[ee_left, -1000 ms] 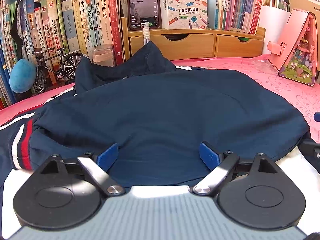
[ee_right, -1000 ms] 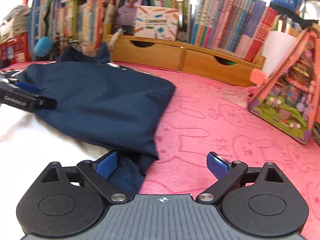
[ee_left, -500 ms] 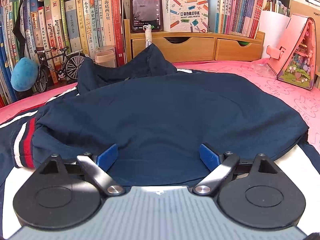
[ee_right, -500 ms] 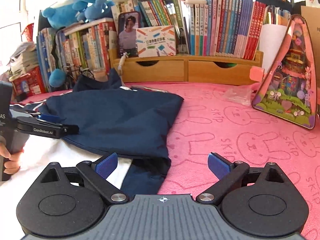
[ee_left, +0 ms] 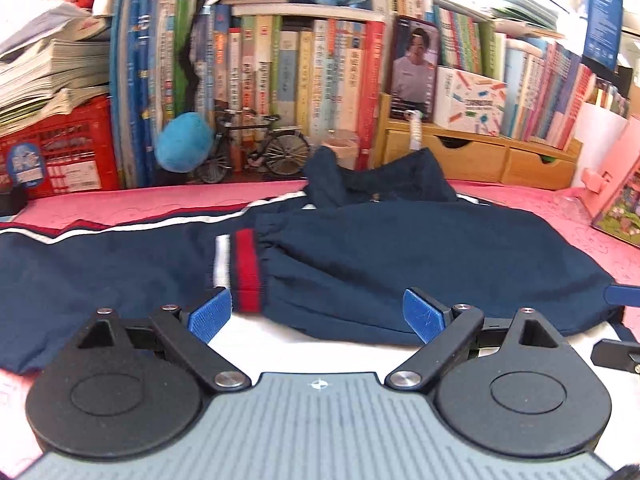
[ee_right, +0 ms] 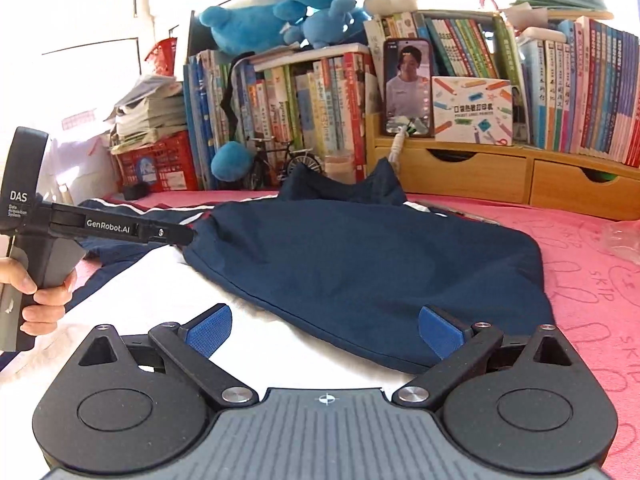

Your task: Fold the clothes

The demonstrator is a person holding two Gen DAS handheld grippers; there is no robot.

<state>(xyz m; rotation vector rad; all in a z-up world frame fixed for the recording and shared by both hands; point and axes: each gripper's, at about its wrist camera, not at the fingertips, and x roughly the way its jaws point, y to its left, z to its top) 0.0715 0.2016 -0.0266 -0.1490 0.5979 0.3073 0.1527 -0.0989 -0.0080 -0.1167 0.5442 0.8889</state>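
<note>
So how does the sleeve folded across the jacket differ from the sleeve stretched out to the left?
The folded sleeve lies across the jacket body, its red and white cuff ending near the left tool. The stretched sleeve lies flat on the pink mat, showing red and white stripes along its length, its cuff out of view. Both are navy.

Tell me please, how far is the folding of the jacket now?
Done: one sleeve, with its striped cuff, lies folded across the navy jacket. In hand: nothing; left gripper and right gripper are open. Left: the other sleeve lies spread out, and the body is unfolded.
</note>
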